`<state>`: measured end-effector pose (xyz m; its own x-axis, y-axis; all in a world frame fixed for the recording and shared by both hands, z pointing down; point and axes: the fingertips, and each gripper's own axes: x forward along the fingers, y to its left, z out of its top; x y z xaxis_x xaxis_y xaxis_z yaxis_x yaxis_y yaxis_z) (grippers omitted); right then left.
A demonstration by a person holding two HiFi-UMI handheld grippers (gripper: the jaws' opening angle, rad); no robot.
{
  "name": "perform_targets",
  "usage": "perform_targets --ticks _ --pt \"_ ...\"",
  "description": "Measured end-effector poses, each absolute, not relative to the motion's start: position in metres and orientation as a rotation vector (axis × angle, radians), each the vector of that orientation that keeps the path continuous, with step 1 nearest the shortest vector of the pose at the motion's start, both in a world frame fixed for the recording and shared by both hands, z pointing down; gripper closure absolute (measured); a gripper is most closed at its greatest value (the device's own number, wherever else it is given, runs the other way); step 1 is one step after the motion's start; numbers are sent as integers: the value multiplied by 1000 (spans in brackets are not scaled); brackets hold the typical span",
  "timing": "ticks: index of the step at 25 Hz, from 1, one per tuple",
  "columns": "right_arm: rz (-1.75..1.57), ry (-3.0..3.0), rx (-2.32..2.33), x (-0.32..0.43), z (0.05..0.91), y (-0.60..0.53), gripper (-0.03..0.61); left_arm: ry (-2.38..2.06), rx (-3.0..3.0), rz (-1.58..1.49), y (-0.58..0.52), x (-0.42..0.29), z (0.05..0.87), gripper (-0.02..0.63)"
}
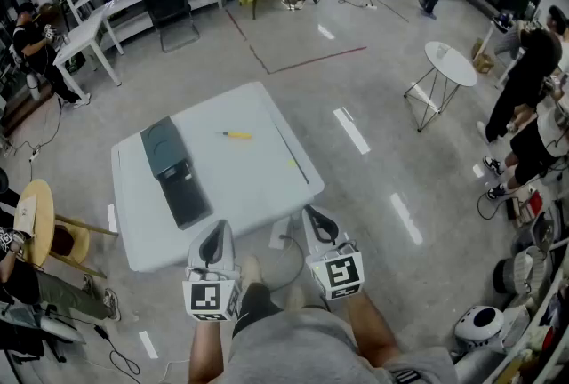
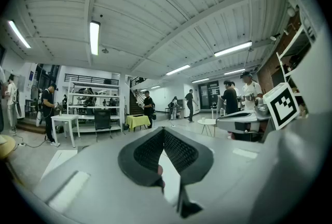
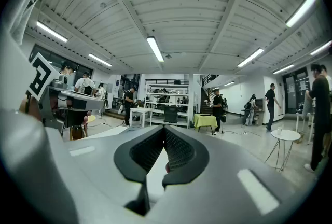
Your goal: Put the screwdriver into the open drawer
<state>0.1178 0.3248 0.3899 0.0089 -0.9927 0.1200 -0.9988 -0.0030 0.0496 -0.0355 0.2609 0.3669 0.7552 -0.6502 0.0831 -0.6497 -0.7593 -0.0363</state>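
Starting with the left gripper [image 1: 214, 231] and right gripper [image 1: 316, 218] both closed and empty, short of the surface [image 1: 258, 187], open the right one as you reach for the yellow screwdriver [image 1: 236, 135] lying beyond and right of the open drawer [image 1: 187, 193], then pinch its handle squarely.

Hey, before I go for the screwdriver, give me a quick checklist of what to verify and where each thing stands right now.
1. Find the screwdriver: ok, it lies alone on the white table.
2. Check the drawer is open: ok, pulled out of its dark cabinet.
3. Grippers empty: ok, nothing between the jaws of the left gripper or right gripper.
4. Jaws open for the pickup: not ok, both are shut.
5. Grippers near the screwdriver: not ok, both sit by the table's near edge.
6. Room inside the drawer: cannot tell, too dark.
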Motion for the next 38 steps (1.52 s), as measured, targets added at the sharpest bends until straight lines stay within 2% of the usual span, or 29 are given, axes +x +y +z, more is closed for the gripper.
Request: perform_targets --ticks 11,26,38 --pt "111 -2122 2154 114 389 294 574 1049 -2967 -155 225 -35 369 601" --pt "167 -1978 2228 121 388 199 575 845 -3083 -163 120 -9 378 601" --pt "163 -1897 2276 105 382 140 575 729 -3113 -149 57 -15 377 601"
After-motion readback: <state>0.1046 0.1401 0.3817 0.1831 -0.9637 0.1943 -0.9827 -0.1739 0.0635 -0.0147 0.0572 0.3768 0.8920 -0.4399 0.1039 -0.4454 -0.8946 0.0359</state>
